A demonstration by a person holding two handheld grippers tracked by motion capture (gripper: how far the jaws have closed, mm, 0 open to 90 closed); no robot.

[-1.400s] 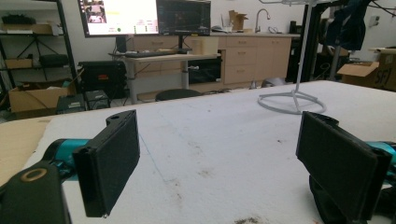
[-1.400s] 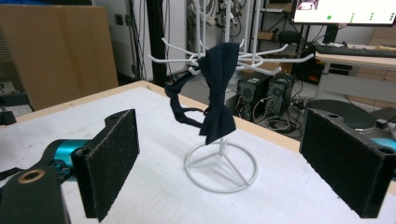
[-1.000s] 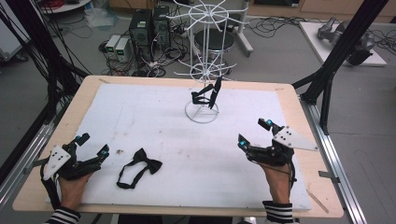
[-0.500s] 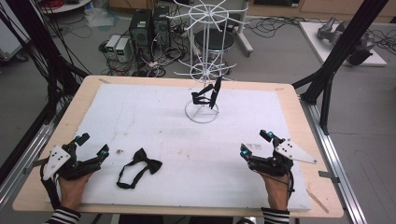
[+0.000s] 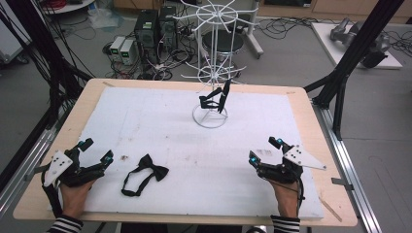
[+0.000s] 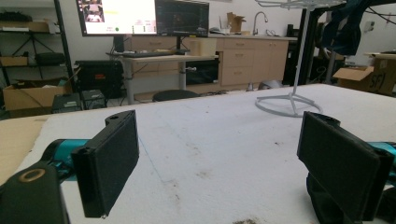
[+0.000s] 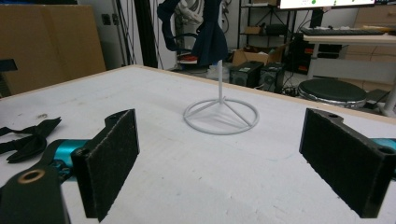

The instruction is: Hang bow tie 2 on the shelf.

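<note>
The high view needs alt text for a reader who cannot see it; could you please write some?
Two hand-held grippers, left gripper and right gripper, rest open at the near corners of a white-covered table. A black bow tie lies beside the left one; another dark bow tie hangs on a white wire rack.

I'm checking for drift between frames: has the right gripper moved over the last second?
Yes. The right gripper has drawn back toward the person's table edge, away from the white rack, which stayed put.

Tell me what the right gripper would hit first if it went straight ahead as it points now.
Probably the round base of the white wire rack, lying ahead between the open right gripper's jaws; bare white mat lies before it, though depth is uncertain.
</note>
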